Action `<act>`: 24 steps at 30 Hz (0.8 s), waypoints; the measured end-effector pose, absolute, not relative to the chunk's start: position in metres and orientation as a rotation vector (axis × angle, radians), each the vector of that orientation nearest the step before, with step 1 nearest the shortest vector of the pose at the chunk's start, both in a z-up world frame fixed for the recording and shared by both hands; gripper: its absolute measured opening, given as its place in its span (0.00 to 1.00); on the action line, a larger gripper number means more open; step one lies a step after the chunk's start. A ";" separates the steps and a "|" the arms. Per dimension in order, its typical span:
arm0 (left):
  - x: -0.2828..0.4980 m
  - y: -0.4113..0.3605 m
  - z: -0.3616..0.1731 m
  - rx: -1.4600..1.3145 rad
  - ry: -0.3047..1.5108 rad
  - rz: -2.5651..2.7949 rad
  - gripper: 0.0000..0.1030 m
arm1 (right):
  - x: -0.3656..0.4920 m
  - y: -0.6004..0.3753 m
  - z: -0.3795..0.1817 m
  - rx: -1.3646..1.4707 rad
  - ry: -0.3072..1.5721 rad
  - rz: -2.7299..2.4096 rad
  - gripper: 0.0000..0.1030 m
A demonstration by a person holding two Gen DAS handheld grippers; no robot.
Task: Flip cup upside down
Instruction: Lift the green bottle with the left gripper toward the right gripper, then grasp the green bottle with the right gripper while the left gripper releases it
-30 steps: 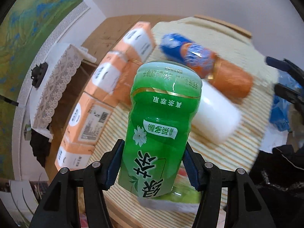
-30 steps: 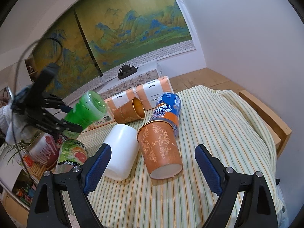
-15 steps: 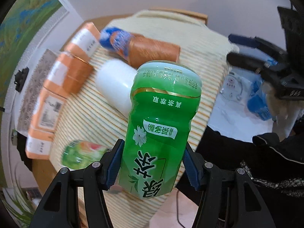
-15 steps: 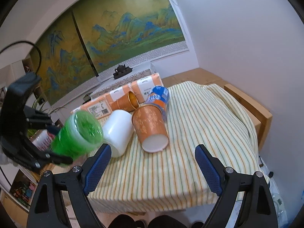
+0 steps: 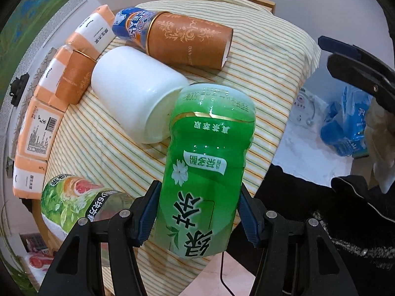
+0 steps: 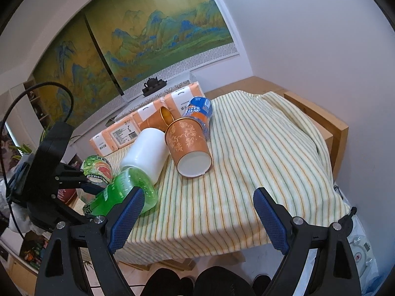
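My left gripper [image 5: 197, 212] is shut on a green tea cup [image 5: 207, 170] and holds it tilted above the near left corner of the striped tablecloth [image 5: 266, 69]; the cup also shows in the right wrist view [image 6: 128, 190]. A white cup [image 5: 138, 96] lies on its side just beyond it. An orange patterned cup [image 6: 188, 148] lies on its side, its mouth toward me. My right gripper [image 6: 197, 214] is open and empty, above the table's front edge.
A blue-and-orange cup [image 5: 130, 26] and a smaller orange cup [image 5: 72, 79] lie at the back. Orange tissue packs [image 5: 37, 128] line the far edge. A green-and-red cup [image 5: 71, 202] stands at the left corner. The right half of the tablecloth [image 6: 271, 148] is bare.
My left gripper has swung with the green cup from above the table's middle to its near left corner, and lower. My right gripper has pulled back toward the front edge.
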State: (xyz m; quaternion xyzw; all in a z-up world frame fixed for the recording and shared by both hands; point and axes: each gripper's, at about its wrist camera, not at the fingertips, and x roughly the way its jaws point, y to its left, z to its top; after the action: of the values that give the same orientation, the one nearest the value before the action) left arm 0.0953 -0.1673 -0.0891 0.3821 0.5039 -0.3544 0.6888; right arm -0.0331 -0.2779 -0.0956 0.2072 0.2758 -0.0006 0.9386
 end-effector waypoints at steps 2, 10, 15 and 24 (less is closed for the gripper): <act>0.096 -0.168 -0.090 0.858 1.129 -0.788 0.63 | -0.032 -0.277 -0.096 0.426 0.570 -0.003 0.85; 0.095 -0.153 -0.082 0.833 1.117 -0.766 0.78 | -0.026 -0.268 -0.103 0.485 0.631 0.019 0.85; 0.090 -0.129 -0.068 0.788 1.076 -0.750 0.79 | -0.014 -0.261 -0.110 0.625 0.707 0.062 0.85; 0.064 -0.063 -0.035 0.520 0.936 -0.644 0.82 | 0.010 -0.228 -0.115 0.748 0.788 0.061 0.85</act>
State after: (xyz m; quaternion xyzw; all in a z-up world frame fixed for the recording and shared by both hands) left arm 0.0638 -0.0631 -0.0348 0.2433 0.4381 -0.3016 0.8111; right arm 0.0096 -0.2278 -0.1146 0.3560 0.3748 0.0289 0.8555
